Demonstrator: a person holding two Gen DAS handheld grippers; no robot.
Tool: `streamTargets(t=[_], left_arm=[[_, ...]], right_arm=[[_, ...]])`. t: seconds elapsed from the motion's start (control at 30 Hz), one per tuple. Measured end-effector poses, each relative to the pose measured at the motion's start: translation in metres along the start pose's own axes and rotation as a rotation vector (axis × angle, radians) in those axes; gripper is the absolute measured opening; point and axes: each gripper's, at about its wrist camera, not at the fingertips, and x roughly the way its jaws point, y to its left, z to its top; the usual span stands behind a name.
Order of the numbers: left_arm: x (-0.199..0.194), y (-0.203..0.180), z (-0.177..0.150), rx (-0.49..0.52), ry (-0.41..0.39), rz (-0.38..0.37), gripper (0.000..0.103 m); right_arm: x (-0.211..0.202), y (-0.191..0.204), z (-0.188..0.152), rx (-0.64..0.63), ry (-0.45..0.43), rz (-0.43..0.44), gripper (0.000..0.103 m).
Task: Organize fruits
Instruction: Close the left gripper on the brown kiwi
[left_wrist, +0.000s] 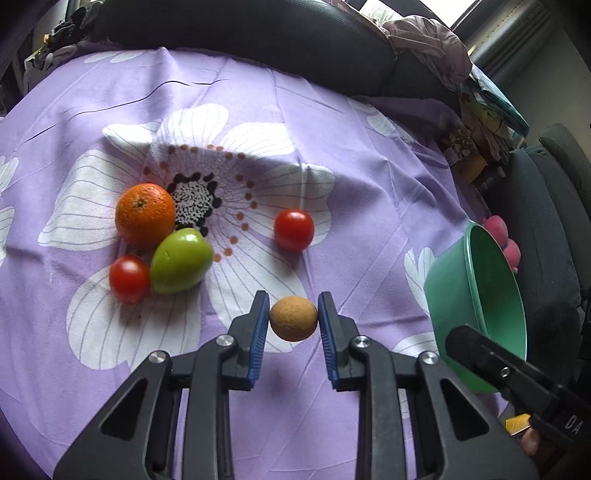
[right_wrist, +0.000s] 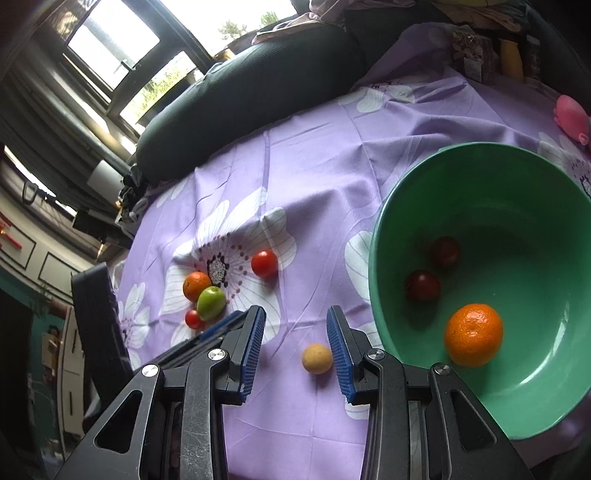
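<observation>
- Tan round fruit (left_wrist: 293, 319) lies on the purple floral cloth (left_wrist: 332, 147), between the left gripper (left_wrist: 293, 321) fingers, which look released around it.
- Right gripper (right_wrist: 295, 343) fingers spread apart, holding nothing, beside the green bowl (right_wrist: 388, 206).
- Bowl holds one orange (right_wrist: 474, 334).
</observation>
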Motion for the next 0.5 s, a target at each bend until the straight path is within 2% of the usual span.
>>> streamTargets(t=[0.13,0.37,0.5], left_arm=[[-0.011,0.019,0.005,-0.047,-0.028,0.029,0.026],[-0.030,0.033,0.008,-0.091,-0.070,0.010,0.026],[-0.031,0.032,0.009,-0.092,-0.068,-0.003,0.026]], right_arm=[[0.019,0.011,-0.008,-0.049,0.048,-0.052,0.038],[0.047,0.017,-0.018,-0.099,0.126,-0.209,0.038],[0.057,0.015,-0.021,-0.111,0.156,-0.262,0.038]])
